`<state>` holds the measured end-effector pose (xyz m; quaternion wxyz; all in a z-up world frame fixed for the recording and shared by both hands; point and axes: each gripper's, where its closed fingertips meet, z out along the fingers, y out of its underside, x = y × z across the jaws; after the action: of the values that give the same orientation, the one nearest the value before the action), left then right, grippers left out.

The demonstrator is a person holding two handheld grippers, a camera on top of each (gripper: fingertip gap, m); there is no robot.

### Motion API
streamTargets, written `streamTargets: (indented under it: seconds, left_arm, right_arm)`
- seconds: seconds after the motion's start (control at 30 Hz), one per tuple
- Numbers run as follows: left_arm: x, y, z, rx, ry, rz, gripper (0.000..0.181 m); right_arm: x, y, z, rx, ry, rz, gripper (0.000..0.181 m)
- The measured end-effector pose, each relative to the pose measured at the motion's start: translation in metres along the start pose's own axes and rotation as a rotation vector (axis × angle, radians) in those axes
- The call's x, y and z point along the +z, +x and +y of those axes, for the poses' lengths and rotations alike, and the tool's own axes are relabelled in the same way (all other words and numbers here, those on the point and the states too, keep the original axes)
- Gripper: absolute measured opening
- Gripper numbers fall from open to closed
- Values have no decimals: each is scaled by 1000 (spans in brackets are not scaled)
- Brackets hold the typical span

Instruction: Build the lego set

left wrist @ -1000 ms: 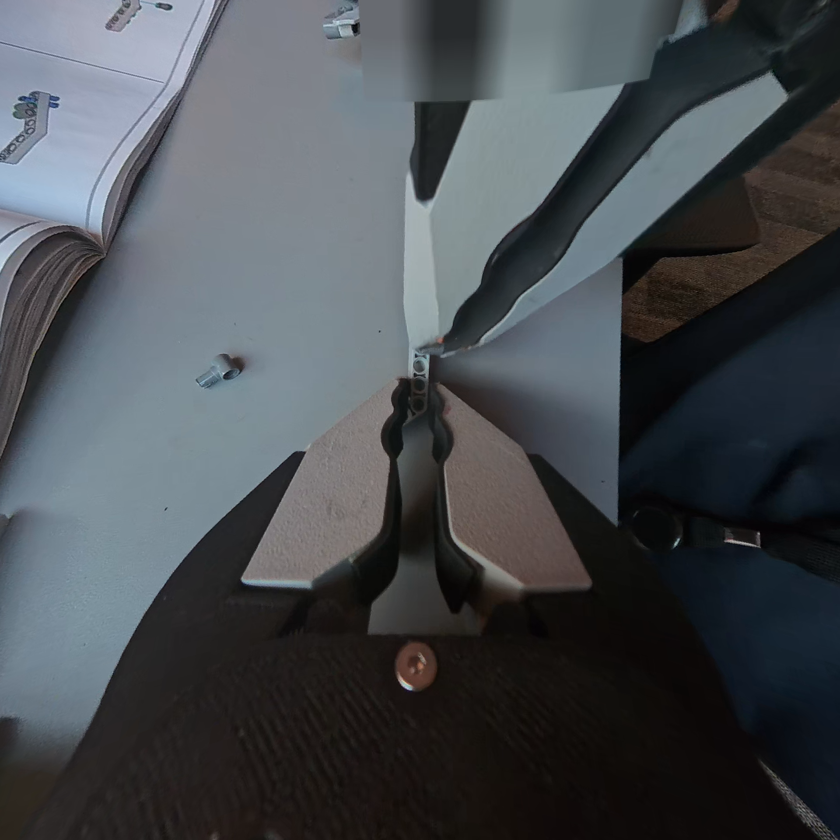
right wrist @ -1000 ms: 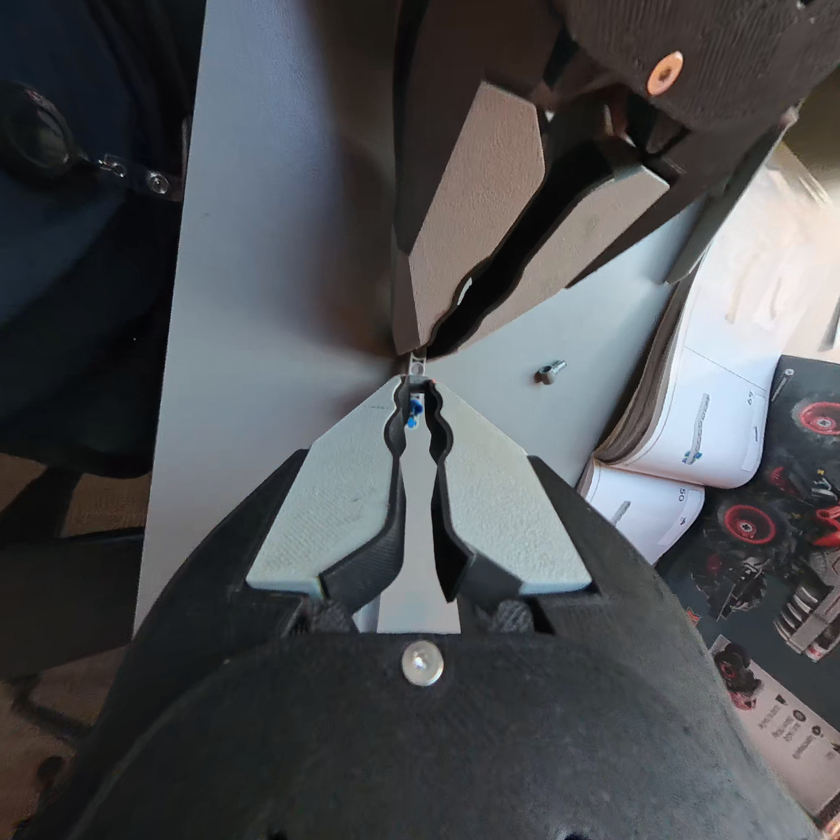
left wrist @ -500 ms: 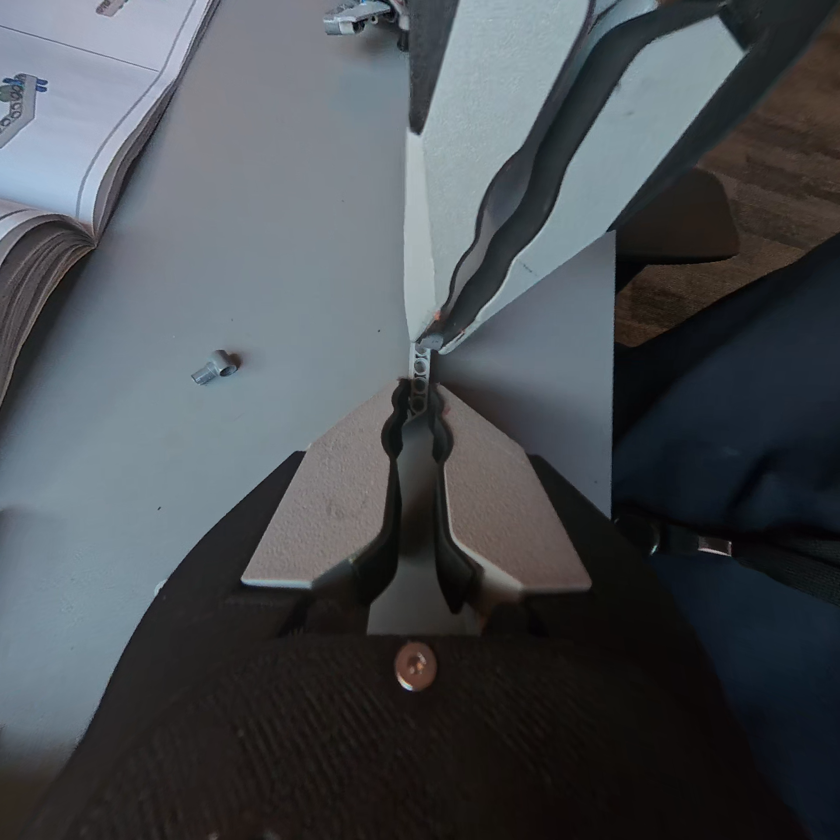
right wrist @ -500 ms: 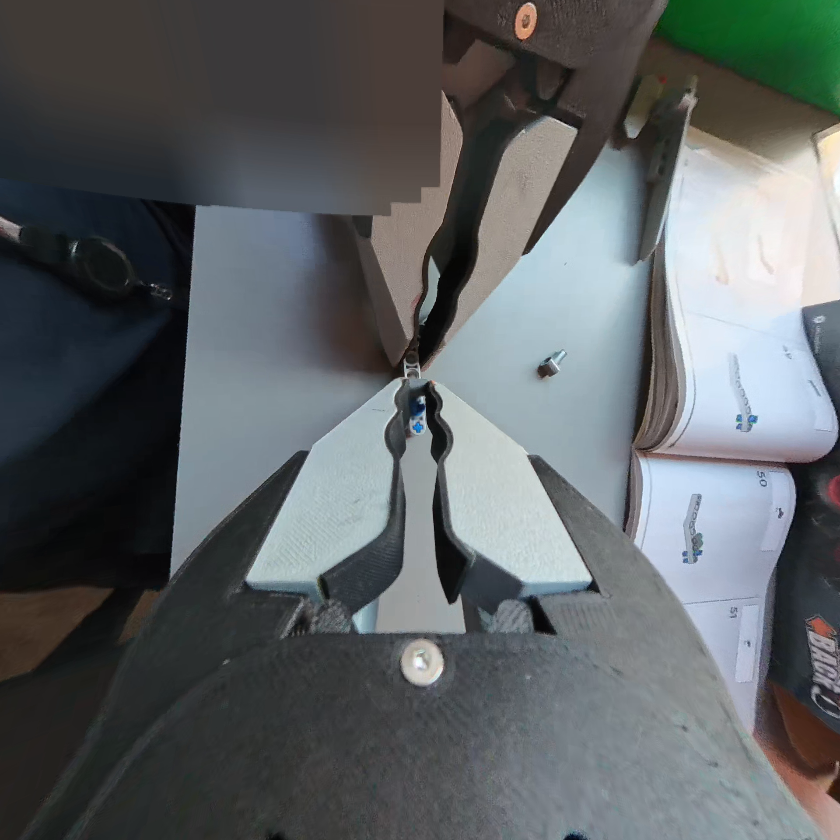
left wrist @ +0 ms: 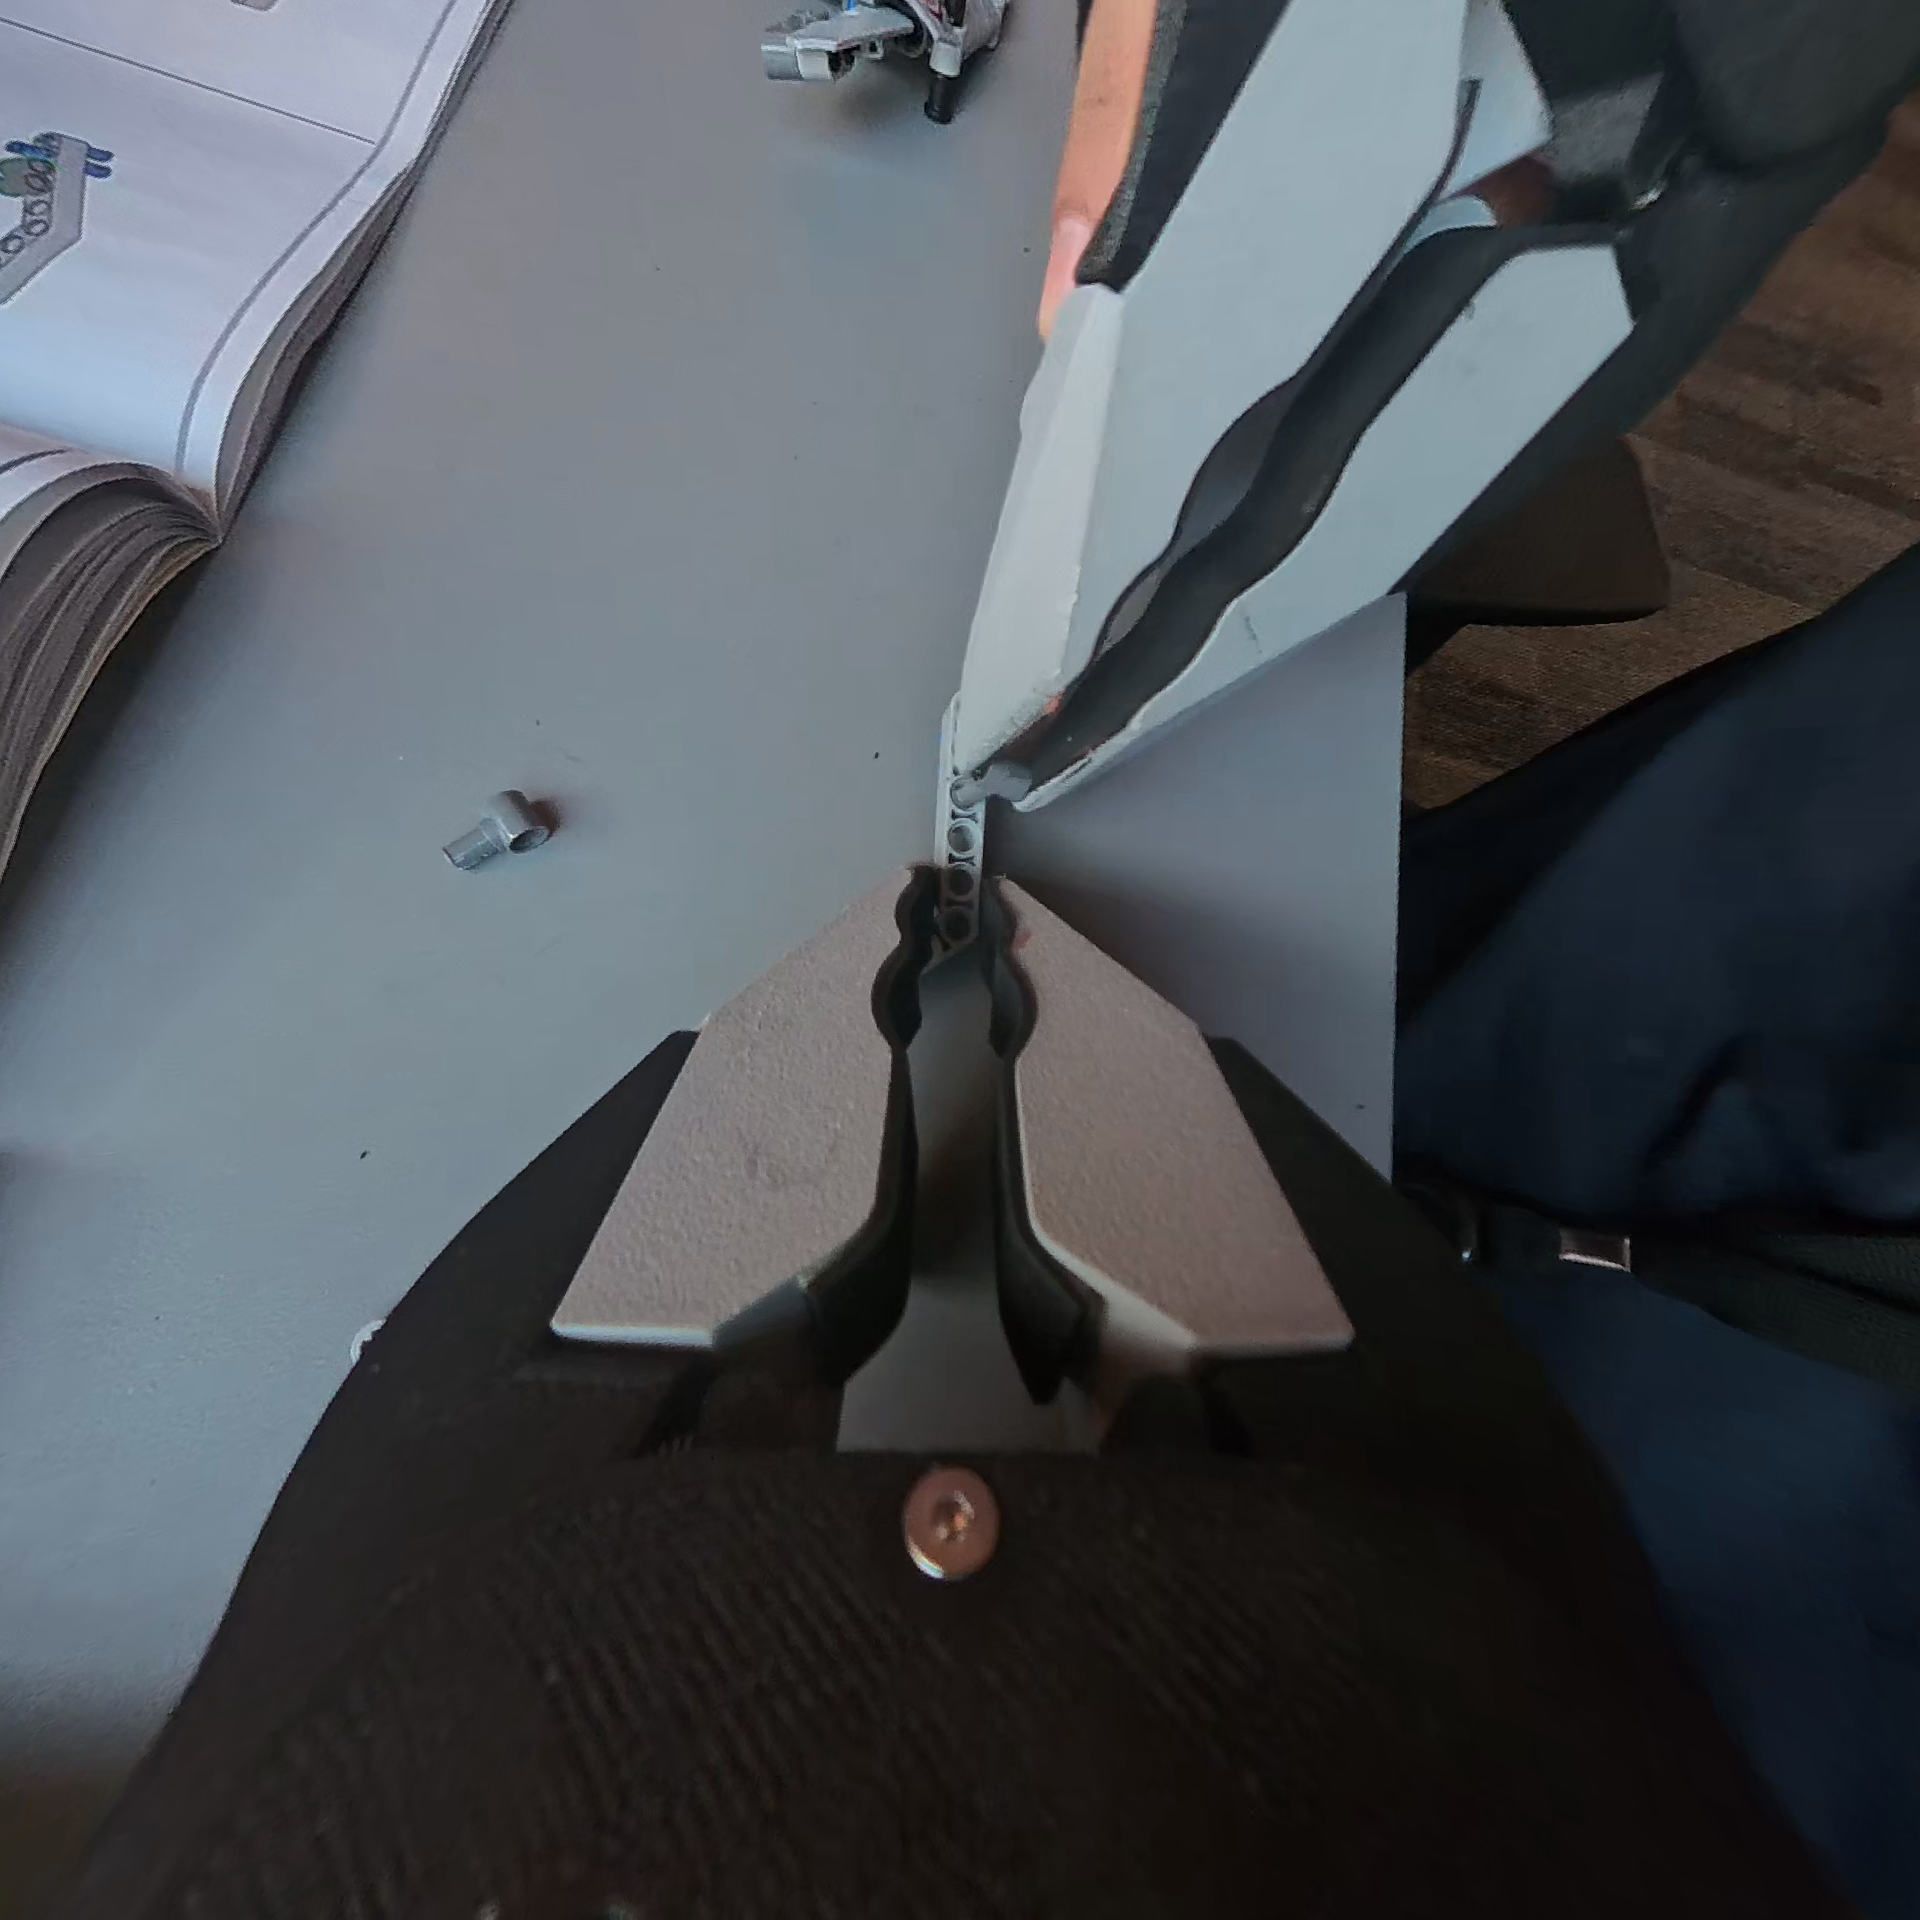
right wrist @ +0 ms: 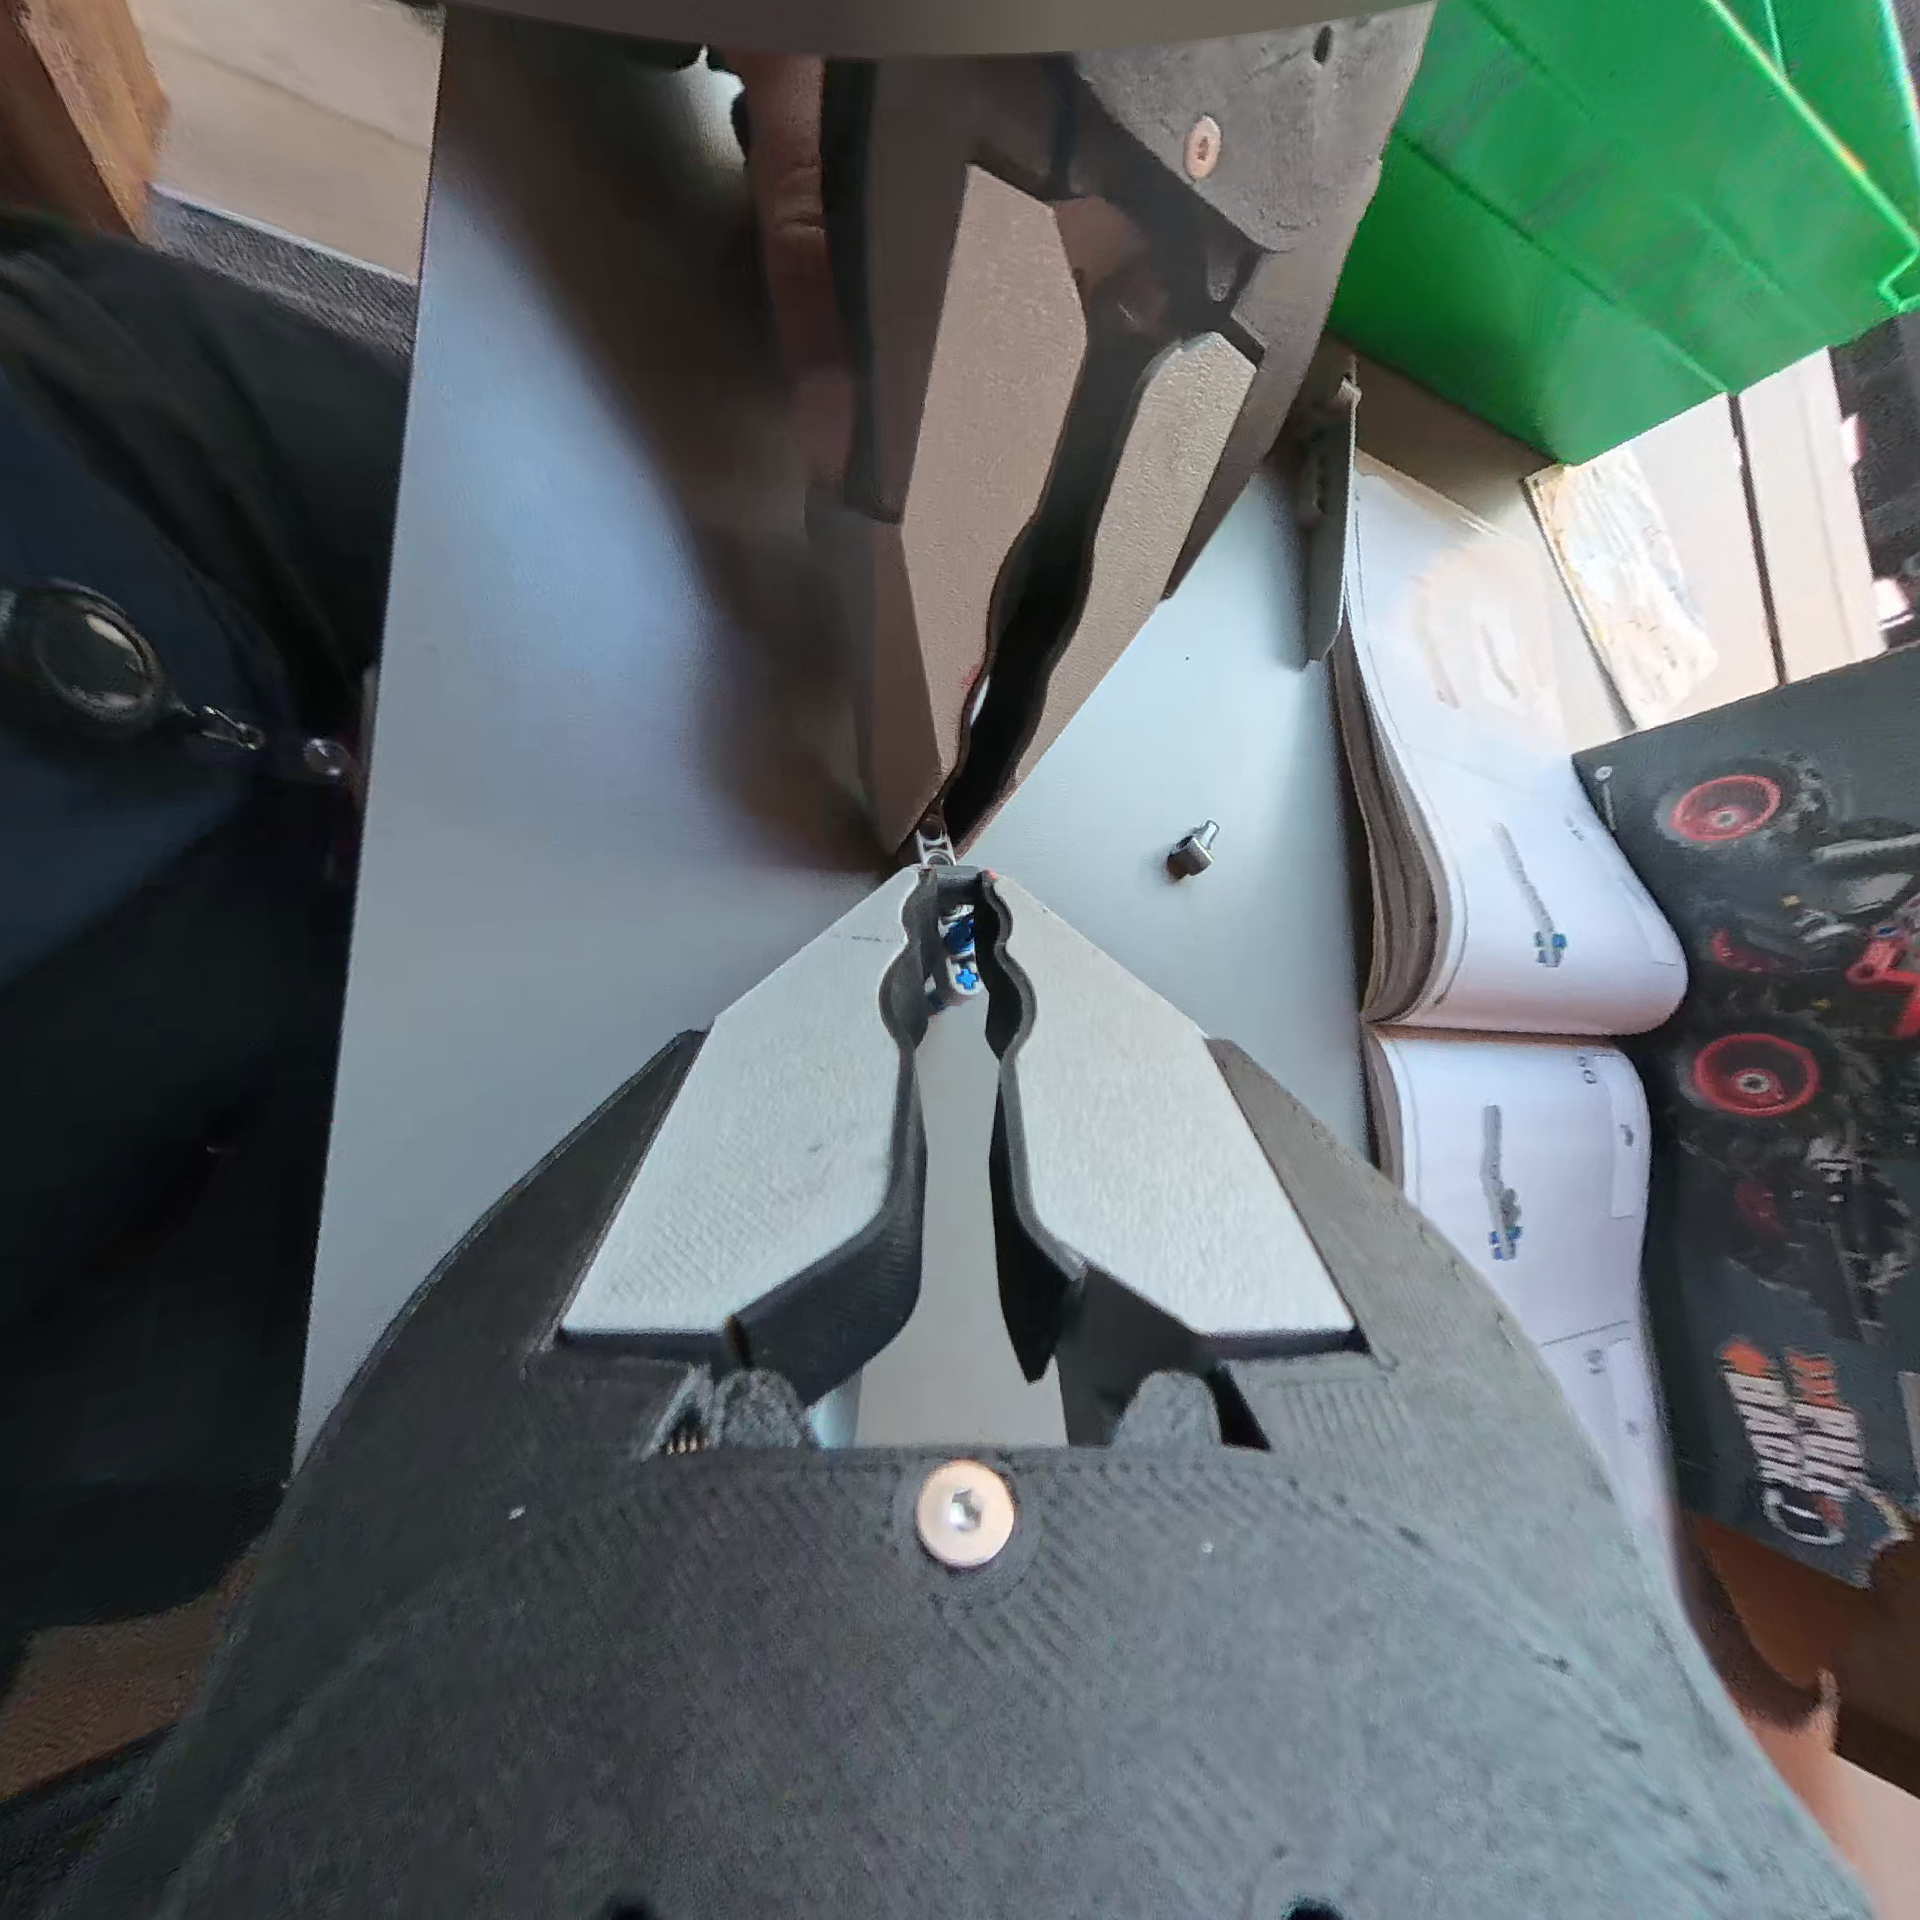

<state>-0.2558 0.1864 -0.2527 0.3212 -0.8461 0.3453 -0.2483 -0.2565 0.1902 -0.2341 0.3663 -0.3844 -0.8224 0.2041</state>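
Beam (left wrist: 958, 852), grey and holed, is pinched by the left hand-held gripper (left wrist: 958, 914) above the counter (left wrist: 623, 520). A small grey pin (left wrist: 992, 781), apparently, is clamped by the right hand-held gripper (right wrist: 954, 902) against it.

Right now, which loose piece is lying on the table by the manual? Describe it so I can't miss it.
Start at the open instruction booklet on the grey table. Between its thick page edge and the left tongs lies one small grey connector, alone. Unlike the holed beam in the tongs, it is a stubby peg with a round socket end.
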Motion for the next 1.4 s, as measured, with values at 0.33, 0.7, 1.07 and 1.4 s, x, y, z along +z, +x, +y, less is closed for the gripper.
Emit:
streamTargets:
  seconds: [0.33,0.7,1.07,1.4]
  left_arm:
    - [0,0,0,-12,0,11,5]
    - [-1,-1,0,-40,4,22,5]
    - [-1,-1,0,-36,3,22,5]
    - [0,-2,0,-21,1,2,5]
  right_arm:
    - [1,3,-3,93,120,38,4]
    - [1,-1,-3,108,131,63,4]
    - [2,3,-1,106,119,84,4]
    - [1,1,2,-12,58,111,4]
